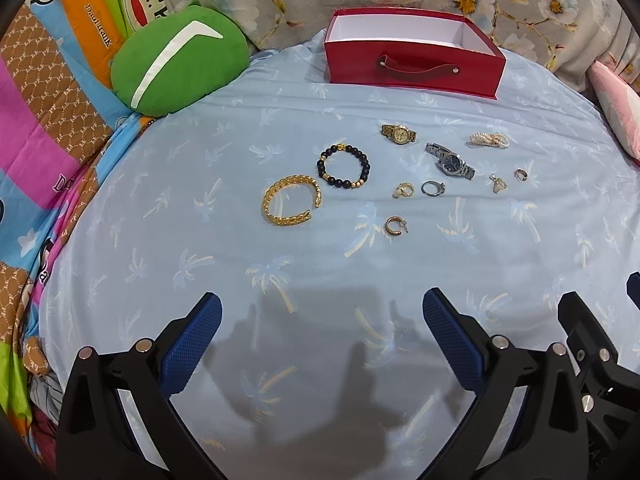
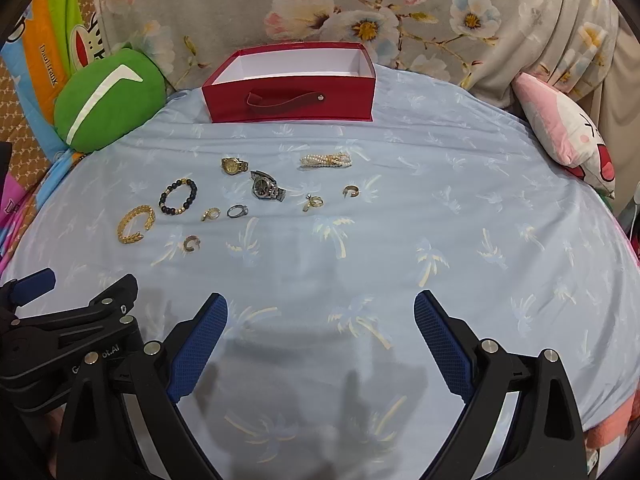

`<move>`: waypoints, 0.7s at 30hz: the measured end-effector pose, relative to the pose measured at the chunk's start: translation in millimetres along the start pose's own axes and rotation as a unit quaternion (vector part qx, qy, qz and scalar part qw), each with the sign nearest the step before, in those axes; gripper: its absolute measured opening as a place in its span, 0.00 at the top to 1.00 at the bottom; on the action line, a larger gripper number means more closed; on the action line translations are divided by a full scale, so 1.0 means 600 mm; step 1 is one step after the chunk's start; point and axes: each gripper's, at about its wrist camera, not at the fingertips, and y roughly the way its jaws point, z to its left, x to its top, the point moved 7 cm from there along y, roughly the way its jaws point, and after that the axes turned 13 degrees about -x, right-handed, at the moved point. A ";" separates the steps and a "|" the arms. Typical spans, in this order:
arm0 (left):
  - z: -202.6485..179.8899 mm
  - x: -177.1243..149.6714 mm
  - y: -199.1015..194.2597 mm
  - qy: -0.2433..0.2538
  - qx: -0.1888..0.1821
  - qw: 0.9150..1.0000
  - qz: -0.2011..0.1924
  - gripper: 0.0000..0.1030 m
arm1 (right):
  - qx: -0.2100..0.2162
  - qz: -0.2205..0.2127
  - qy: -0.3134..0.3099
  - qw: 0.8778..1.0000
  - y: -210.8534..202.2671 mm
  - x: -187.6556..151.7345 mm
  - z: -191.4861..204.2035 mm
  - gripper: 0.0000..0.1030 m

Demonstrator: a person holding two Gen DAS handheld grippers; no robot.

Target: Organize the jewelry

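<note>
Jewelry is scattered across the middle of the blue palm-print sheet (image 1: 200, 184): a gold chain cuff (image 1: 291, 202) lies at the left of the group, and a black-and-gold bead bracelet (image 1: 344, 165) sits just beside it. A gold watch (image 1: 398, 133) and a silver watch (image 1: 450, 161) lie further right, with a pearl bundle (image 2: 327, 160) beyond them. Small rings and earrings lie loose below the watches, each apart from the next. A red box (image 1: 412, 70) sits open at the top centre, white inside, with a strap handle on its front. Every piece lies well above the fingertips in both views, nothing between the jaws. The left gripper (image 1: 322, 310) is spread wide and holding nothing. The right gripper (image 2: 320, 308) is also spread wide and holding nothing. Both hover over bare sheet at the bottom of the frame.
</note>
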 end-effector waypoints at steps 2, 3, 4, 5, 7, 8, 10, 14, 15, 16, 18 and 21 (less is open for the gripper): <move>0.000 0.000 0.000 0.001 0.000 1.000 -0.001 0.05 | 0.000 0.000 0.000 1.000 0.001 -0.002 0.000 0.10; 0.000 0.001 0.000 0.001 0.001 1.000 -0.001 0.05 | 0.000 0.000 0.000 1.000 0.000 0.000 0.000 0.10; 0.000 0.001 0.000 0.001 0.002 1.000 -0.001 0.05 | 0.000 0.000 0.000 1.000 0.000 -0.001 0.000 0.10; -0.001 0.001 0.000 0.001 0.003 1.000 -0.002 0.05 | 0.000 0.000 0.000 1.000 0.001 -0.002 0.000 0.10; 0.000 -0.001 0.000 0.000 0.005 1.000 -0.004 0.05 | 0.001 0.001 0.000 1.000 0.001 -0.002 0.000 0.10; -0.002 -0.001 -0.001 0.000 0.005 1.000 -0.003 0.05 | 0.001 0.002 0.000 1.000 0.001 -0.003 0.000 0.10; -0.002 -0.002 -0.001 -0.001 0.003 1.000 -0.003 0.05 | -0.001 0.000 -0.001 1.000 0.001 -0.002 0.000 0.10; -0.002 -0.001 -0.005 0.001 0.007 1.000 -0.008 0.05 | 0.000 0.001 0.000 1.000 0.000 -0.001 0.000 0.10; -0.002 -0.001 -0.005 0.001 0.008 1.000 -0.008 0.05 | 0.000 0.001 0.000 1.000 0.000 -0.001 0.000 0.10; -0.002 -0.002 -0.005 0.001 0.008 1.000 -0.006 0.05 | 0.001 0.002 0.000 1.000 0.001 -0.003 0.000 0.10; 0.000 -0.002 -0.004 -0.002 0.007 1.000 -0.004 0.05 | 0.000 0.001 0.000 1.000 0.002 -0.003 0.000 0.10; 0.002 -0.001 -0.004 -0.002 0.009 1.000 -0.004 0.05 | 0.000 0.001 -0.001 1.000 0.002 -0.004 0.000 0.10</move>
